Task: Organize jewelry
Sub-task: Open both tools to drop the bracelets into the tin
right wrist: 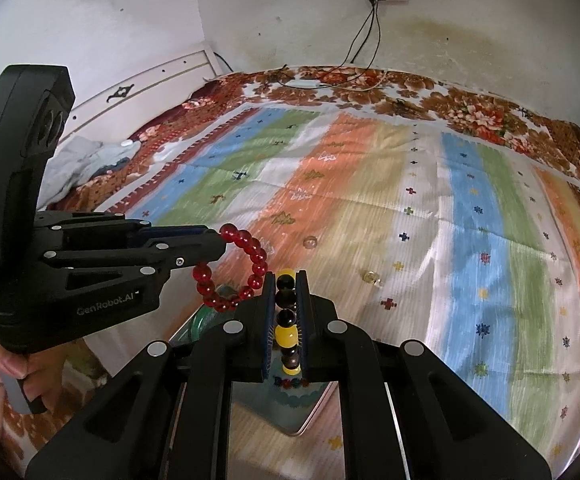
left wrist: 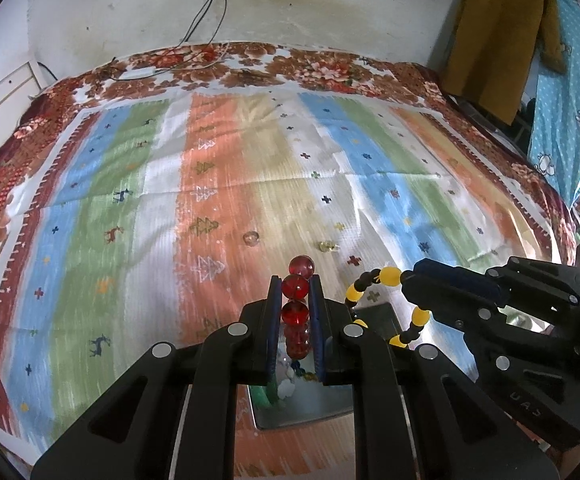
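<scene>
**Two bead bracelets held above a part-hidden tray**

Much of the metal tray [left wrist: 306,404] is covered by both grippers; only a strip of its floor and rim is seen between the linkages. Its contents are hard to make out: a green bangle [left wrist: 265,397], a white piece and some small dark beads can be told, little more. In the right wrist view the tray [right wrist: 290,412] is again masked, with one rounded corner showing at 6 o'clock.

The red bead bracelet [left wrist: 298,308] is pinched between the pads of the left gripper [left wrist: 295,280], whose jaws are pressed onto it; its lower beads are lost behind the fingers. From the right wrist view the full red loop [right wrist: 236,270] is seen hanging at the left gripper's [right wrist: 218,242] tip, above the tray's far end.

The yellow-and-black bead bracelet [right wrist: 287,320] is clamped between the jaws of the right gripper [right wrist: 286,276], which are closed upon it. In the left wrist view its arc [left wrist: 386,304] is seen at 3 o'clock, part of it cut off behind the right gripper [left wrist: 408,280].

On the striped cloth [left wrist: 226,184], a small clear ring [left wrist: 251,238] lies at 12 o'clock and a small gold piece [left wrist: 327,246] at 1 o'clock, both apart from the tray. The cloth beyond them lies open up to the floral bedspread [left wrist: 250,64] border. The cloth's pattern is smeared by blur.
</scene>
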The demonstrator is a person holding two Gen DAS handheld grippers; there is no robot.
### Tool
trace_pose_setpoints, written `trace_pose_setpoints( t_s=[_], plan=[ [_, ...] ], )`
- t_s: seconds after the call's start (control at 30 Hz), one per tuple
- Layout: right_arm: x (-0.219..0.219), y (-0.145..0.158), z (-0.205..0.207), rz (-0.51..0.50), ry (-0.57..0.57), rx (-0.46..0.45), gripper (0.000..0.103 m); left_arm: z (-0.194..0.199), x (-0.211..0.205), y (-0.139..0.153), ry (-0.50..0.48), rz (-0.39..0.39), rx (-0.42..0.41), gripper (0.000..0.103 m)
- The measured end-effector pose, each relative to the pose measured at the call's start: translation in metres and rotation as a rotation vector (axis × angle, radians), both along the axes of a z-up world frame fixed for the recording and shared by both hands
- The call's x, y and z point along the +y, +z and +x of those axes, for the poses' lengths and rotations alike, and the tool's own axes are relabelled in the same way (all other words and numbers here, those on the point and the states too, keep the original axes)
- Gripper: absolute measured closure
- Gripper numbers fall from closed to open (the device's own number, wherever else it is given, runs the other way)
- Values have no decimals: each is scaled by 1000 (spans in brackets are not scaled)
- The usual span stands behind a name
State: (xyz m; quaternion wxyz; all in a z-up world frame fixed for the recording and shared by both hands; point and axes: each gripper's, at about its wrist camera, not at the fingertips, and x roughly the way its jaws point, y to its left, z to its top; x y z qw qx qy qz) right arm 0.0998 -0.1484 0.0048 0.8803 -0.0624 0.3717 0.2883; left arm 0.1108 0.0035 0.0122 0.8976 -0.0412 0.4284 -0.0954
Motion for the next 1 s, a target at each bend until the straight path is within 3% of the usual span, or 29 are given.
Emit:
trace_pose_setpoints(
  t_s=[0.6, 0.73, 1.0],
  plan=[
    [-9, -16, -15, 3, -27, 73, 92, -22, -2, -20, 9, -3, 68, 89],
    [-14, -21, -12, -7, -59, 89, 72, -21, 5, -19, 31, -9, 68, 81],
    [-23, -25, -4, -13, -94, 91, 65, -13, 23, -23, 91, -26, 89, 75]
  ],
)
